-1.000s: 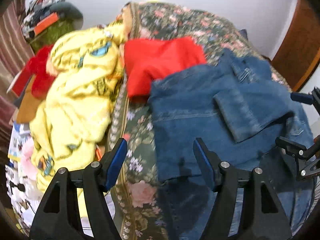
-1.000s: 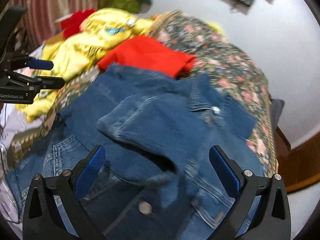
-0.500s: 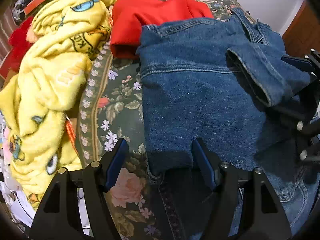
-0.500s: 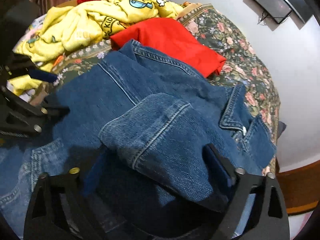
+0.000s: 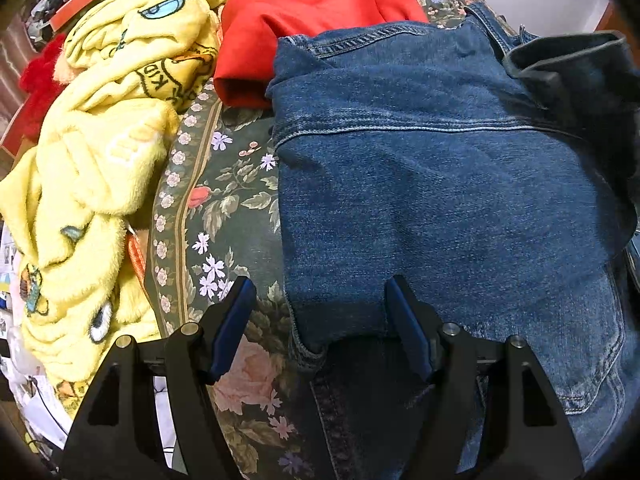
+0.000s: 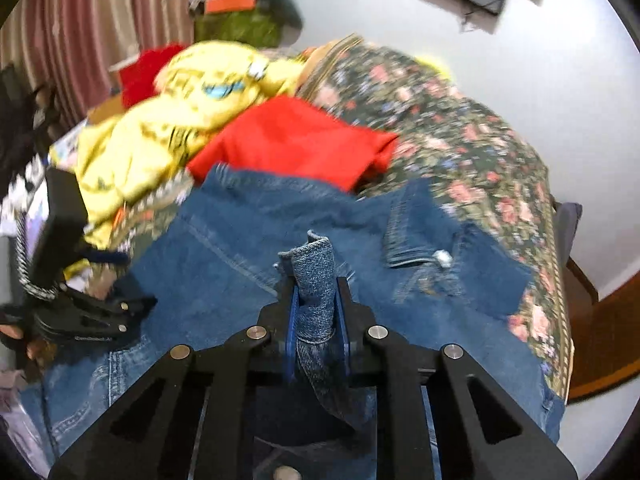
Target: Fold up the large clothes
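Here my right claw (image 6: 317, 320) is closing on a bunched fold of the denim jacket (image 5: 440, 184) lying on the floral bedspread (image 5: 224, 200), so I can lift that side over, while my left claw (image 5: 320, 332) straddles the jacket's near corner, released.

I worked over a bed (image 5: 224, 200) covered with a dark green spread printed with pink roses and small pale flowers, a flowered border band running along it. On it lay the denim jacket (image 5: 440, 200), spread flat across the near part, and a folded red garment (image 5: 304, 20) just beyond, touching the jacket's far edge. A rumpled yellow fleece blanket (image 5: 92, 168) with cartoon faces was heaped along the bed's left side, beside the red garment.
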A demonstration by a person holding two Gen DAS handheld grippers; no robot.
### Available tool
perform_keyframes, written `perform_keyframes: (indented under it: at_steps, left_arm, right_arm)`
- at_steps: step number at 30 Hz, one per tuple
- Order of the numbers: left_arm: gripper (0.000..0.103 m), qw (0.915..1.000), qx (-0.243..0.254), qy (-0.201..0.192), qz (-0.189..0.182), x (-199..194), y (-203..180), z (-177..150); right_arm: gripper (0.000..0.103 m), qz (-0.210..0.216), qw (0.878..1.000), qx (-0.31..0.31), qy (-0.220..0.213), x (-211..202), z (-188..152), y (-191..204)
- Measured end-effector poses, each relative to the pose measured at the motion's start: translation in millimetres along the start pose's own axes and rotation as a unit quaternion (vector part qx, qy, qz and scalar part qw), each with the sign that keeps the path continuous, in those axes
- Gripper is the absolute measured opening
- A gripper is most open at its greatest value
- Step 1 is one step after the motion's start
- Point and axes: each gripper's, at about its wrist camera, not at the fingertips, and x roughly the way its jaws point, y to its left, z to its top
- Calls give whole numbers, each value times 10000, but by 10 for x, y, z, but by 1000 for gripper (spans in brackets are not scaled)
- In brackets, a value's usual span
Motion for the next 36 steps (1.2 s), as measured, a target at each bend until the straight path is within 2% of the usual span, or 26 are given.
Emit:
perform_keyframes:
  at_steps: [6,9,12,14,20,23,25,28,30,31,33,36]
  left_arm:
    - [68,9999,-30,53,150,-31,-41,27]
    - [68,9998,-67,47,205,-98,-50,52]
    - [68,9998,-100,-127,138,-254,-79,127]
    - [68,9994,-116,-297,121,-393,-101,183]
    - [68,9983,0,-585,36,-644,-321,325]
    - [68,9979,118,-637,-45,-693,-475,353]
    - [68,9977,197,-642,-106,-706,-572,372]
    - [68,9974,290,-628,-180,-703,-697,350]
    - [68,9972,334,-621,-251,-686,-770,351]
    - [68,9971,354,-617,-273,-679,-803,353]
    - [68,9970,377,-601,-307,-662,-867,363]
    - [68,9969,416,-579,-339,-633,-948,367]
  right_arm:
    - [14,-118,9973,594,-408,-385,-125,-460]
    - [13,-176,9927,1051,-566,-519,-296,-700]
    - [13,-170,9869,1487,-602,-571,-537,-890]
    - [12,-158,9833,1726,-551,-559,-700,-994]
    - [11,240,9651,2594,-279,-452,-1179,-1355]
    - [10,613,9508,3036,-12,-328,-1389,-1499]
    - [12,959,9367,3358,263,-224,-1526,-1576]
    - [18,1249,9120,3868,545,-120,-1690,-1683]
    - [37,1274,9016,4095,557,-111,-1763,-1739]
    - [40,1312,8985,4154,540,-113,-1781,-1748]
    - [41,1388,8970,4158,573,-95,-1779,-1748]
    - [45,1399,9039,4002,558,-63,-1690,-1701]
